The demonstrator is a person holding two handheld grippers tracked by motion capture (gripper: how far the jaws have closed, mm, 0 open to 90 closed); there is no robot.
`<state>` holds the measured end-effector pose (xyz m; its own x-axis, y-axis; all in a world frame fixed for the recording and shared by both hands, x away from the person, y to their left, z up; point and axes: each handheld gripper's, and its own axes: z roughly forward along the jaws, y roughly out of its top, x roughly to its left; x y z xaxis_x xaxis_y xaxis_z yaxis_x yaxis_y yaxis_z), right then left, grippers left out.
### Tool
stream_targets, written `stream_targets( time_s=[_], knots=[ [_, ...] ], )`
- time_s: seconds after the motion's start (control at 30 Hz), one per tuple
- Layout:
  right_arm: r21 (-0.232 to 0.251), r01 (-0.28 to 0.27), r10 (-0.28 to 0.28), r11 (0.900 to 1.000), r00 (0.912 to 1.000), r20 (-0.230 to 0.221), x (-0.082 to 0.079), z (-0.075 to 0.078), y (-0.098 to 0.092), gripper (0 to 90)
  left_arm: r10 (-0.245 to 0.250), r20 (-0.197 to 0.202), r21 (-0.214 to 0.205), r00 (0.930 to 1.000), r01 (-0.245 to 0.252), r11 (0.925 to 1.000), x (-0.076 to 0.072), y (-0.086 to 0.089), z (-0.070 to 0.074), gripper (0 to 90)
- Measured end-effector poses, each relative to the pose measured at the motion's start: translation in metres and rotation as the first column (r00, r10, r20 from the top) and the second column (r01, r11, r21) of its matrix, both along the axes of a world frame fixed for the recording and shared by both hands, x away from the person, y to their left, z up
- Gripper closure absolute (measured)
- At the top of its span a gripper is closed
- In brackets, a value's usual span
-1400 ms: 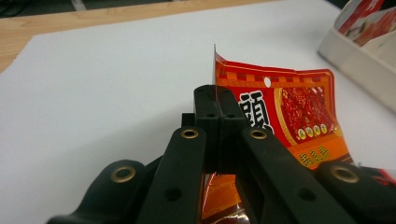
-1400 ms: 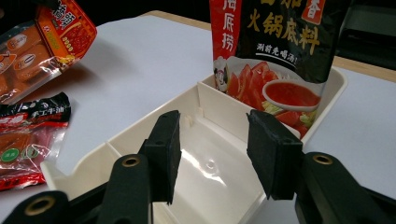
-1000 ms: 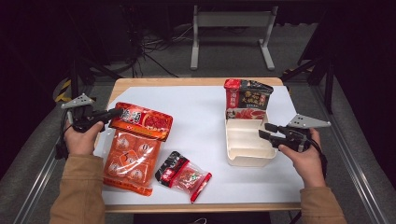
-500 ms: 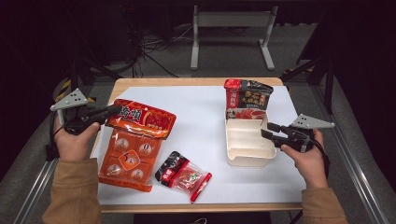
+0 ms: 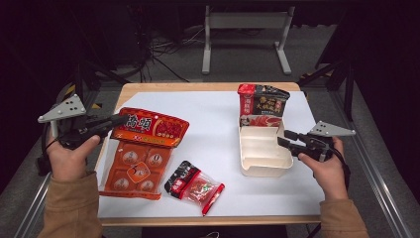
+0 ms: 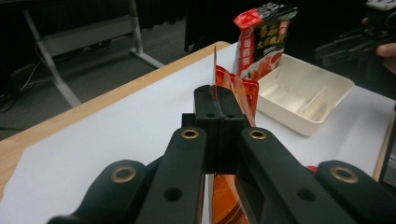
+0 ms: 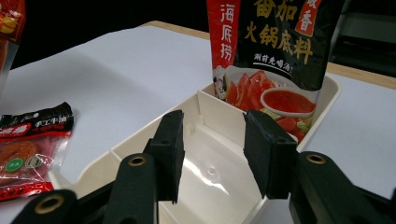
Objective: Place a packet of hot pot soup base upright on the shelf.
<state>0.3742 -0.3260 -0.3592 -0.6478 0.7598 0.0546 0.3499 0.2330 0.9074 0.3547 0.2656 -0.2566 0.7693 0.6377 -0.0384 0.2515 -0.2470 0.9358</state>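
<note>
Left gripper (image 5: pixel 116 120): jaws clamped on the top edge of the orange packet (image 5: pixel 143 148), at the table's (image 5: pixel 213 114) left edge.
Right gripper (image 5: pixel 283 139): jaws half apart, holding nothing, at the cream tray's (image 5: pixel 260 158) right rim.
Orange packet: upper part lifted, lower end on the table.

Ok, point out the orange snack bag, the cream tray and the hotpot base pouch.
orange snack bag (image 5: pixel 148 130): high view, red top band.
cream tray (image 5: pixel 261 170): high view, near rim.
hotpot base pouch (image 7: pixel 275 37): right gripper view, black front panel.
</note>
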Motion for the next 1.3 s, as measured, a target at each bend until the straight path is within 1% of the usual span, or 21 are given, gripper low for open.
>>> stream_targets(
  time_s=[0.03,0.07,0.17,0.2,0.27,0.43,0.5,0.6,0.7,0.73,0.77,0.87,0.97,1.0,1.03,1.17,1.2,1.3],
  knots=[
    [0.000,-0.002,0.002,1.0000,1.0000,0.002,0.000,0.000,0.000,58.0,-0.003,0.012,-0.003,0.9999,0.003,1.0000,-0.002,-0.001,0.002,90.0],
    [0.000,-0.002,0.002,1.0000,1.0000,0.002,0.000,0.000,0.000,58.0,-0.003,0.012,-0.003,0.9999,0.003,1.0000,-0.002,-0.001,0.002,90.0],
    [0.004,-0.005,0.005,1.0000,1.0000,0.000,0.001,0.000,0.001,58.0,-0.007,0.034,-0.010,0.9994,0.008,0.9999,-0.009,-0.002,0.006,90.0],
    [0.004,-0.005,0.005,1.0000,1.0000,0.000,0.001,0.000,0.001,58.0,-0.007,0.034,-0.010,0.9994,0.008,0.9999,-0.009,-0.002,0.006,90.0],
    [0.007,-0.005,0.005,1.0000,1.0000,-0.004,0.001,0.000,0.002,58.0,-0.011,0.046,-0.010,0.9989,0.011,0.9999,-0.012,-0.003,0.008,90.0],
    [0.002,-0.011,0.011,0.9999,0.9999,0.001,0.002,0.002,0.003,58.0,-0.016,0.085,-0.024,0.9963,0.018,0.9996,-0.017,-0.007,0.012,90.0],
    [0.004,-0.019,0.019,0.9998,0.9998,-0.002,0.002,0.003,0.005,58.0,-0.009,0.097,-0.025,0.9952,0.012,0.9996,-0.018,-0.008,0.013,90.0],
    [0.006,-0.033,0.033,0.9994,0.9994,0.000,0.003,0.005,0.009,56.4,0.014,0.119,-0.039,0.9928,-0.009,0.9992,-0.017,-0.008,0.013,90.0],
    [0.010,-0.048,0.048,0.9988,0.9988,0.002,0.005,0.007,0.013,53.9,0.036,0.134,-0.062,0.9903,-0.028,0.9977,-0.016,-0.006,0.013,90.0],
    [0.013,-0.056,0.056,0.9983,0.9984,0.001,0.005,0.009,0.015,53.6,0.036,0.134,-0.062,0.9903,-0.028,0.9977,-0.016,-0.006,0.013,90.0],
    [0.013,-0.056,0.056,0.9983,0.9984,0.001,0.005,0.009,0.015,53.6,0.041,0.138,-0.072,0.9896,-0.032,0.9969,-0.016,-0.005,0.012,90.0],
    [0.023,-0.088,0.087,0.9959,0.9961,0.007,0.007,0.012,0.024,52.6,0.046,0.154,-0.093,0.9871,-0.032,0.9951,-0.016,-0.005,0.012,90.0],
    [0.008,-0.131,0.131,0.9913,0.9912,0.021,0.009,0.016,0.035,47.3,0.034,0.167,-0.117,0.9854,-0.014,0.9930,-0.015,-0.006,0.012,90.0],
    [-0.003,-0.159,0.159,0.9873,0.9870,0.024,0.010,0.018,0.042,46.5,0.027,0.168,-0.119,0.9855,-0.007,0.9928,-0.015,-0.007,0.012,90.0],
    [-0.014,-0.175,0.175,0.9846,0.9843,0.023,0.010,0.020,0.047,45.9,0.020,0.172,-0.122,0.9848,0.001,0.9925,-0.015,-0.009,0.013,90.0],
    [-0.039,-0.232,0.233,0.9719,0.9718,0.033,0.012,0.029,0.067,42.0,-0.006,0.183,-0.114,0.9831,0.028,0.9931,-0.016,-0.017,0.014,90.0],
    [-0.037,-0.242,0.243,0.9696,0.9693,0.034,0.013,0.031,0.071,42.0,-0.015,0.189,-0.113,0.9820,0.036,0.9930,-0.016,-0.020,0.015,90.0],
    [-0.040,-0.286,0.287,0.9575,0.9569,0.042,0.015,0.037,0.089,41.0,-0.031,0.201,-0.114,0.9792,0.055,0.9919,-0.016,-0.027,0.016,90.0]
  ],
)
